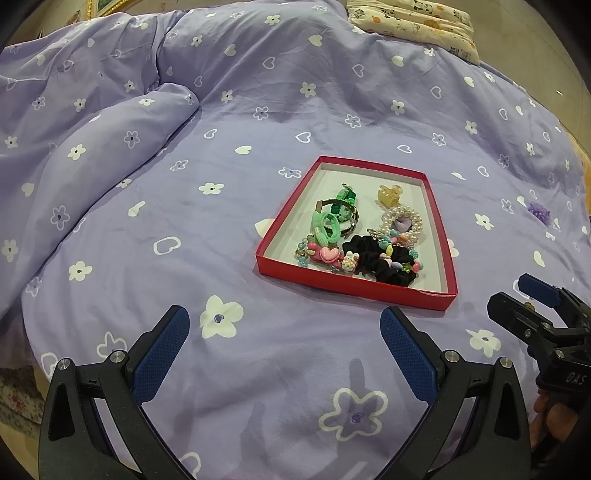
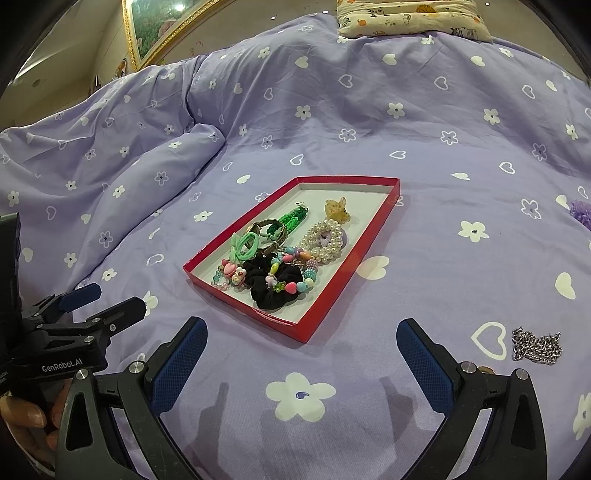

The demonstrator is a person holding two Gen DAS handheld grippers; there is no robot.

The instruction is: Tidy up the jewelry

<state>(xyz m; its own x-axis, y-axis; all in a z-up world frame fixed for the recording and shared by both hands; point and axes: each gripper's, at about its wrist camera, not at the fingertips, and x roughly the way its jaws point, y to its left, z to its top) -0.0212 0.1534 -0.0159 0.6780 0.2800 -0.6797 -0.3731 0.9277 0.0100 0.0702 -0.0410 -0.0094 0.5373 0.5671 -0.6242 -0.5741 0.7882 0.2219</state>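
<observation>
A shallow red tray [image 1: 354, 291] [image 2: 334, 293] lies on the purple bedspread. It holds a black scrunchie [image 1: 384, 260] [image 2: 271, 291], a pearl bracelet [image 1: 404, 218] [image 2: 325, 240], green hair ties [image 1: 327, 225] [image 2: 247, 243], a yellow claw clip [image 1: 389, 195] [image 2: 337, 210] and colourful bead strings [image 2: 295, 273]. A silver chain [image 2: 537, 347] lies loose on the bed right of the tray. A purple flower piece [image 1: 539, 211] [image 2: 581, 212] lies at the far right. My left gripper [image 1: 284, 347] is open and empty, in front of the tray. My right gripper [image 2: 301, 358] is open and empty, in front of the tray.
A bunched duvet fold [image 1: 122, 125] [image 2: 147, 158] rises on the left. A patterned pillow [image 1: 413, 22] [image 2: 410, 16] lies at the bed's far end. A gold picture frame [image 2: 147, 33] stands at the back left. Each gripper shows in the other's view [image 1: 543, 317] [image 2: 85, 314].
</observation>
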